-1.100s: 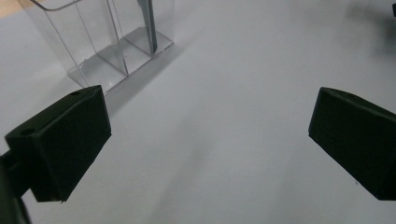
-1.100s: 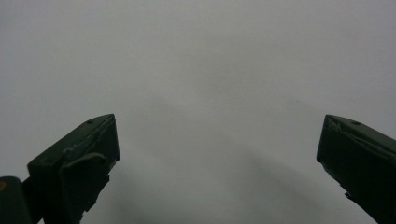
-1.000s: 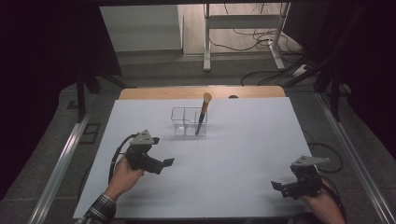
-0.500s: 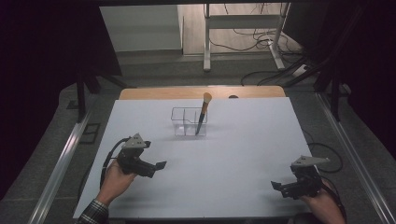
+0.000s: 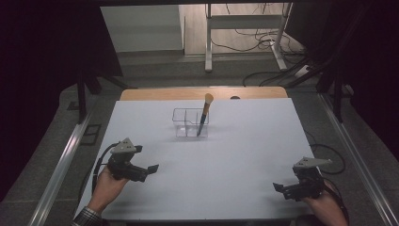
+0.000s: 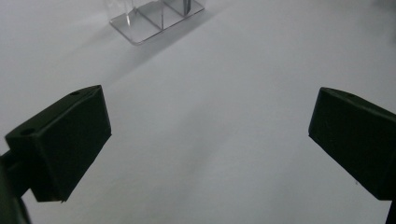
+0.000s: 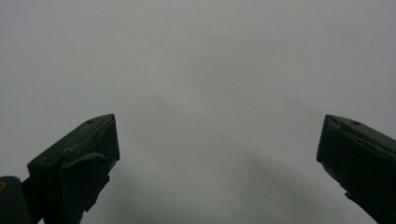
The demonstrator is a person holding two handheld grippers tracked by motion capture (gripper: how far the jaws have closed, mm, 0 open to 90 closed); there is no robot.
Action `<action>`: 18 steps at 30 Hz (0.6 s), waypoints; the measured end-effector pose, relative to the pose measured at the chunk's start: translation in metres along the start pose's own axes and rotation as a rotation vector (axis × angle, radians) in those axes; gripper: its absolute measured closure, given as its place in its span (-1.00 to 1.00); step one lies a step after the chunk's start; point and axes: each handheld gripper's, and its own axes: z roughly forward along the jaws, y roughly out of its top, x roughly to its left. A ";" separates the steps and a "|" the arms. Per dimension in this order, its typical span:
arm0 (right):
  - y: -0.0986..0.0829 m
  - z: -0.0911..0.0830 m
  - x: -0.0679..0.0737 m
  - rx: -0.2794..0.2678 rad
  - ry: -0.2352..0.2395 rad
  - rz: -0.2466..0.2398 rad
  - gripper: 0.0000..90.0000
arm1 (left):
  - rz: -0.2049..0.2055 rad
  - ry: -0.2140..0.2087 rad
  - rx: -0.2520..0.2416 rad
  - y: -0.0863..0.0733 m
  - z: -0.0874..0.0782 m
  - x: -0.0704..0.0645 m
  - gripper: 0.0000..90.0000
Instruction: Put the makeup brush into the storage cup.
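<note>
Both claws are held released, with nothing between the jaws: the left gripper (image 5: 149, 168) near the table's left edge, the right gripper (image 5: 279, 188) near the front right corner. The makeup brush (image 5: 204, 114) is stood tilted in the right compartment of the clear organizer (image 5: 181, 123), well apart from both. The light organizer could be tipped or dragged if the brush is pulled sideways. Its walls are hard to make out, and its top is cut off in the left gripper view.

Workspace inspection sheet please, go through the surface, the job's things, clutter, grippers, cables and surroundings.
Surface: white table top, bare around the grippers.
Job's things: clear divided organizer at centre back; makeup brush standing in its right compartment, bristles up.
Clutter: nothing seen.
Grippers: left gripper open, empty; right gripper open, empty; both at the near edge.
Cables: black cable loops from the left gripper; more on the floor behind.
Surroundings: table frame behind, dark sides.
</note>
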 end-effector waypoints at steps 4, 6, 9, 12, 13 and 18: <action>0.000 0.000 0.000 0.001 -0.002 -0.001 -1.00 | -0.005 0.009 0.007 -0.005 -0.004 0.001 -1.00; 0.000 0.000 0.000 0.001 -0.002 0.000 -1.00 | -0.006 0.013 0.010 -0.008 -0.006 0.002 -1.00; 0.000 0.000 0.000 0.001 -0.002 0.000 -1.00 | -0.011 0.020 0.014 -0.011 -0.008 0.003 -1.00; 0.000 0.000 0.000 0.001 -0.002 0.000 -1.00 | -0.017 0.029 0.015 -0.014 -0.011 0.005 -1.00; 0.000 0.000 0.000 0.002 -0.002 0.000 -1.00 | -0.023 0.032 0.011 -0.015 -0.013 0.005 -1.00; 0.000 0.000 0.000 0.003 -0.003 -0.001 -1.00 | -0.039 0.045 0.007 -0.021 -0.019 0.008 -1.00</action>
